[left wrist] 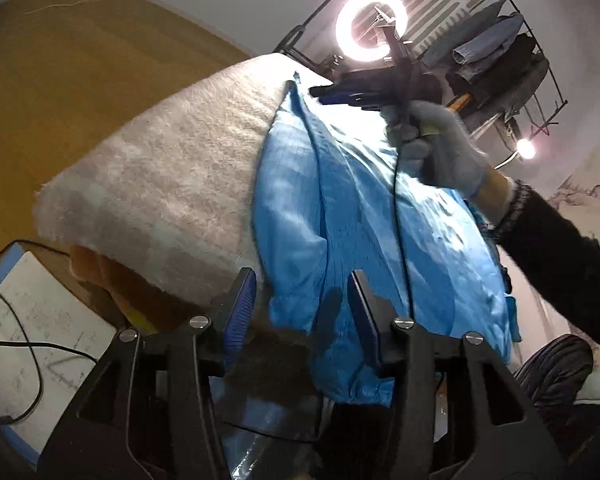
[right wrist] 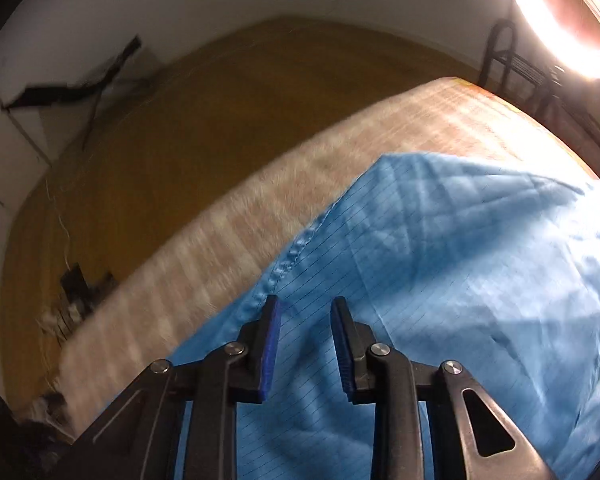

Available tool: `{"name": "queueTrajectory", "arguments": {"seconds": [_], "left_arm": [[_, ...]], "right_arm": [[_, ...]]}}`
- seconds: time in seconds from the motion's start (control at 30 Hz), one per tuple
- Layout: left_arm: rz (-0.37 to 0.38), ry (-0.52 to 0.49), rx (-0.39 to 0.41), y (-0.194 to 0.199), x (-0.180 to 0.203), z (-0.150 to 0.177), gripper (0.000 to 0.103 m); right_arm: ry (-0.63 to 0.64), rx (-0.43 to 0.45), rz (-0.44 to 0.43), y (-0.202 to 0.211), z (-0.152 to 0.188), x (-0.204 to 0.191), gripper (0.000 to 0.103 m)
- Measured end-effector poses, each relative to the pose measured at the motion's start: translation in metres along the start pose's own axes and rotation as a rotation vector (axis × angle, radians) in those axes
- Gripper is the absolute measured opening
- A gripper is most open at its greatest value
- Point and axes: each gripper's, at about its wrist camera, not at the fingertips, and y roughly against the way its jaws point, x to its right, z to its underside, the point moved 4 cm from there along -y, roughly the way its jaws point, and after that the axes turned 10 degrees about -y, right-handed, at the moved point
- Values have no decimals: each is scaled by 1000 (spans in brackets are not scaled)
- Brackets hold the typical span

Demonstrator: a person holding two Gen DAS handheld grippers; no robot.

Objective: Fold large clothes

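A large light-blue garment [left wrist: 359, 208] [right wrist: 439, 260] with fine pinstripes lies rumpled on a beige fuzzy blanket [left wrist: 160, 168] [right wrist: 260, 208]. My left gripper [left wrist: 301, 290] hovers at the garment's near edge, jaws open with nothing pinched; the cloth lies just beyond the right pad. A gloved hand [left wrist: 439, 148] holds my right gripper [left wrist: 319, 95] at the garment's far corner. In the right wrist view that gripper [right wrist: 305, 316] hangs just over the cloth beside its stitched hem [right wrist: 296, 254]. Its jaws stand a little apart and its pads press on no fold.
A lit ring light [left wrist: 371, 26] [right wrist: 559, 20] stands past the far end of the blanket. A rack of hanging clothes [left wrist: 499, 52] is behind it. Ochre floor [left wrist: 80, 80] [right wrist: 180, 120] lies to the left, with a white board and black cable [left wrist: 20, 320] below.
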Motion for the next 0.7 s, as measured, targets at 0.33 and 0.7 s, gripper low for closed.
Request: {"name": "queueTrajectory", "arguments": {"seconds": [0.33,0.7], "left_arm": [[-36,-50,-6,39,8,-42,47],[-74,-58,-240,50,52,-59,47]], "right_arm": [[-106,215,-94,192,77,2,34],[-325,271,-107,281,212,20,42]]}}
